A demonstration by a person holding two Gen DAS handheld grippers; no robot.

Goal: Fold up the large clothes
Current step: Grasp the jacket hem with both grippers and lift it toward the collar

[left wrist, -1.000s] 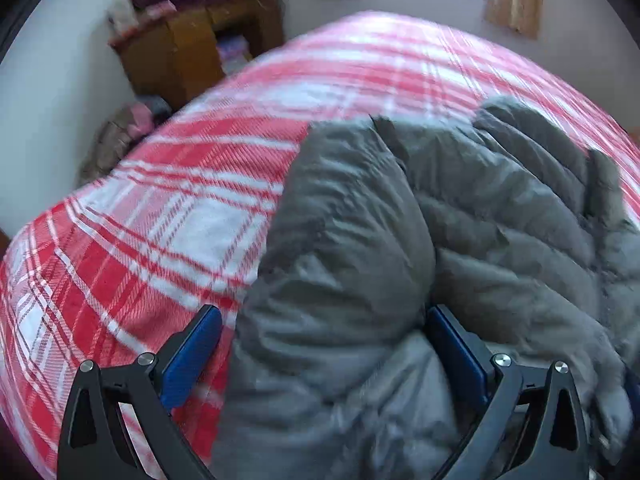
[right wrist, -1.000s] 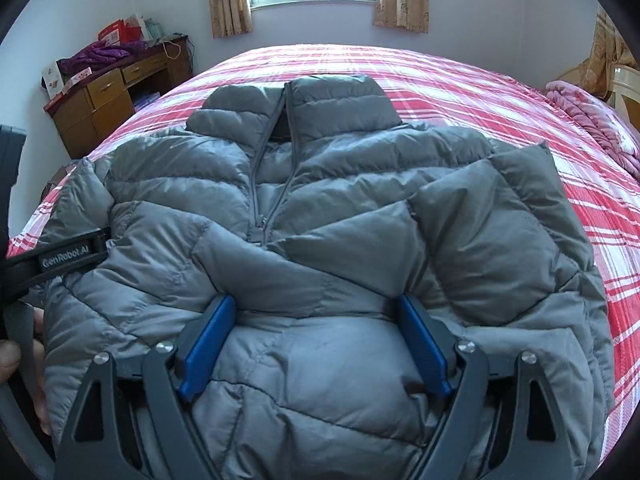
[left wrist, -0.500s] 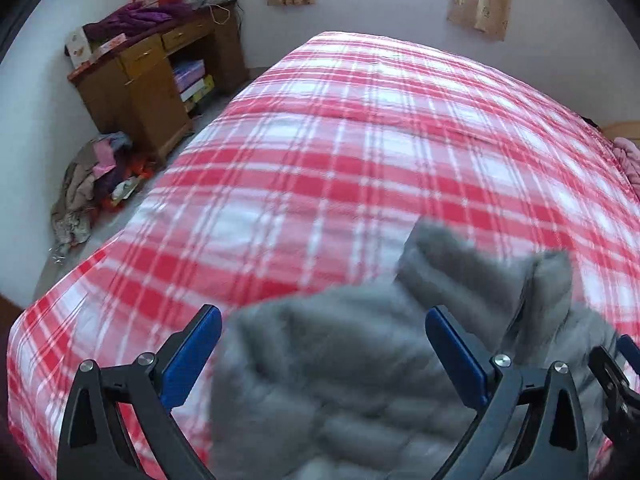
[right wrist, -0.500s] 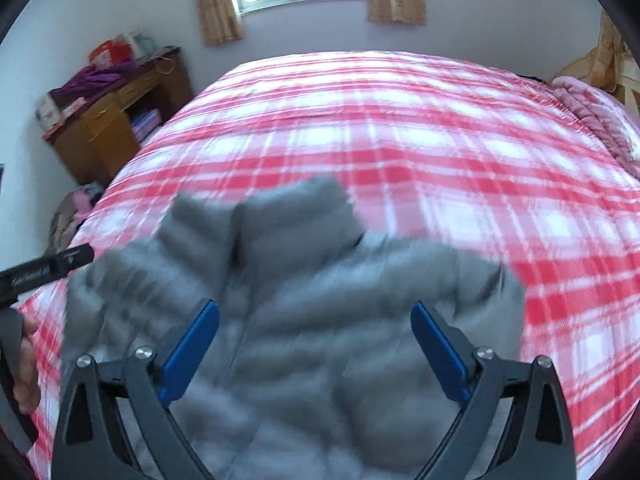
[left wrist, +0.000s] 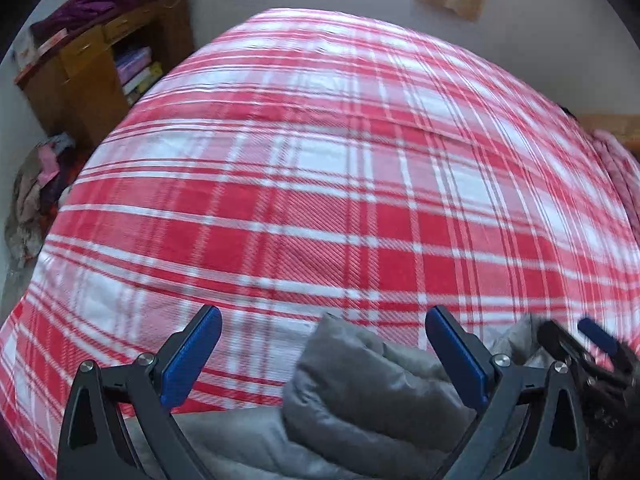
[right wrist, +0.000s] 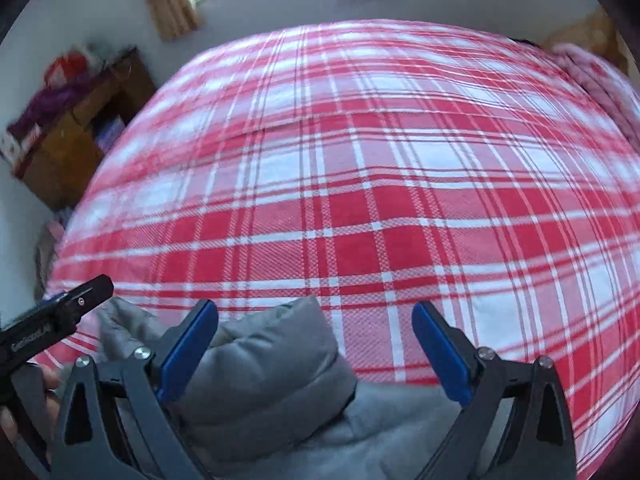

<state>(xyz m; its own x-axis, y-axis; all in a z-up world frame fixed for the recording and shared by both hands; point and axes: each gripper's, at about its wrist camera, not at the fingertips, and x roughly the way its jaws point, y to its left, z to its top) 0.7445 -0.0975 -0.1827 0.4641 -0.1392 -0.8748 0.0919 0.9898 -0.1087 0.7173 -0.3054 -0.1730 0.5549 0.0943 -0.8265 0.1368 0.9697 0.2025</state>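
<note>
From the left wrist view, the left gripper (left wrist: 320,354) stands with its blue pads spread wide and nothing pinched; the grey puffer jacket (left wrist: 360,392) lies bunched below and between them, near the closest edge of the red plaid bedspread (left wrist: 320,200), its collar end poking up. The other tool shows at the lower right of this view, blurred.

From the right wrist view, the right gripper (right wrist: 316,344) is likewise spread; its jaws have just been opening, and the pads press on nothing, though the jacket's (right wrist: 272,364) padded collar sits just beside the left-hand pad. The left gripper's (right wrist: 52,320) dark finger juts in at the lower left, a hand (right wrist: 40,384) behind it.

To my eye both tools are free of the jacket and the next grip is to be chosen. I'd say take hold of an outer edge on each side, evenly, deep enough that the slippery, puffy fabric doesn't squirm out, and lift together so the fold lands square.
</note>
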